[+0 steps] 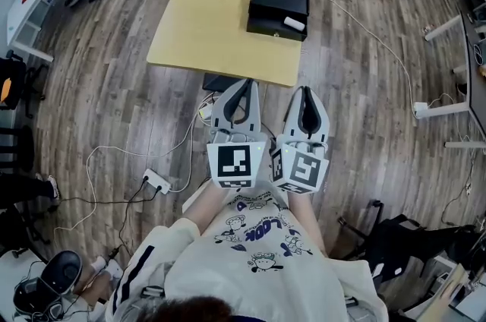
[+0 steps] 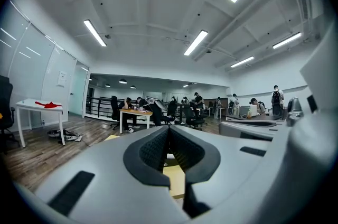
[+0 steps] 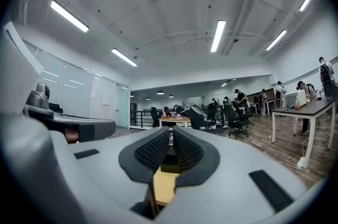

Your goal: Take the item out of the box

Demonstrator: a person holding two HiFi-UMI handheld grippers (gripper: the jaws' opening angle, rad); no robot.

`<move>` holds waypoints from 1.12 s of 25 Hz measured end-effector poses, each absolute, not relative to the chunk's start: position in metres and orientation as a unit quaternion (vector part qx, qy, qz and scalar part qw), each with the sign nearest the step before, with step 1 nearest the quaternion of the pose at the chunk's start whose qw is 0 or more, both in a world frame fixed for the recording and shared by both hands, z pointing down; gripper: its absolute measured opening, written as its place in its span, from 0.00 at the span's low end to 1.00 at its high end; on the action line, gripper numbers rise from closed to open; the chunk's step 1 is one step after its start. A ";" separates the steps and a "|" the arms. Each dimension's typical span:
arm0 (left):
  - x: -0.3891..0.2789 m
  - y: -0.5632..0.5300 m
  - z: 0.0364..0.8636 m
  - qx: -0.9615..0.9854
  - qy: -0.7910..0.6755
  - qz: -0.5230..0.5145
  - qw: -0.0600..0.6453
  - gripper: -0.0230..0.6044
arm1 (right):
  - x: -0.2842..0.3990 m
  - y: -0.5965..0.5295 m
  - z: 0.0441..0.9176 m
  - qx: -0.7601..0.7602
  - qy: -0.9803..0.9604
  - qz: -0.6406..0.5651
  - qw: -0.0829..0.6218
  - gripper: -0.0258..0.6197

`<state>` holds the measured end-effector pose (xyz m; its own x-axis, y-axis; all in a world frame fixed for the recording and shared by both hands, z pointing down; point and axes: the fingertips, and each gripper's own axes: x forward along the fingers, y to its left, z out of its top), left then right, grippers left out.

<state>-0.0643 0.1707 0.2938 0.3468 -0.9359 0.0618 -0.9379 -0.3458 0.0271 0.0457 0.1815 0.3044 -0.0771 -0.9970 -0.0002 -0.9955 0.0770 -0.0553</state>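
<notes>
plainly, with the left gripper (image 1: 247,83) and right gripper (image 1: 305,90) both pinched together on nothing, short of the table (image 1: 205,24), the white item (image 1: 294,23) lay in the black box (image 1: 273,1) at the table's right edge, where a clumsy reach might have shoved it off.

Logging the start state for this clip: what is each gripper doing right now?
Left gripper: closed, holding nothing.
Right gripper: closed, holding nothing.
</notes>
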 end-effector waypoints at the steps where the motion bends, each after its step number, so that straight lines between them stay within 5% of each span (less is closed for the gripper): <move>1: -0.065 0.166 0.294 0.821 -0.570 0.017 0.029 0.06 | 0.045 0.177 0.305 -0.680 0.733 -0.020 0.019 0.11; 28: -0.067 0.068 0.327 0.823 -0.563 0.043 0.061 0.06 | 0.057 0.085 0.333 -0.699 0.713 -0.054 0.004 0.11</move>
<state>-0.0669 0.0680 0.3268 0.3630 -0.9213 0.1393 -0.9318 -0.3592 0.0523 0.0575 0.0854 0.3326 -0.0232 -0.9972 0.0710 -0.9964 0.0173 -0.0825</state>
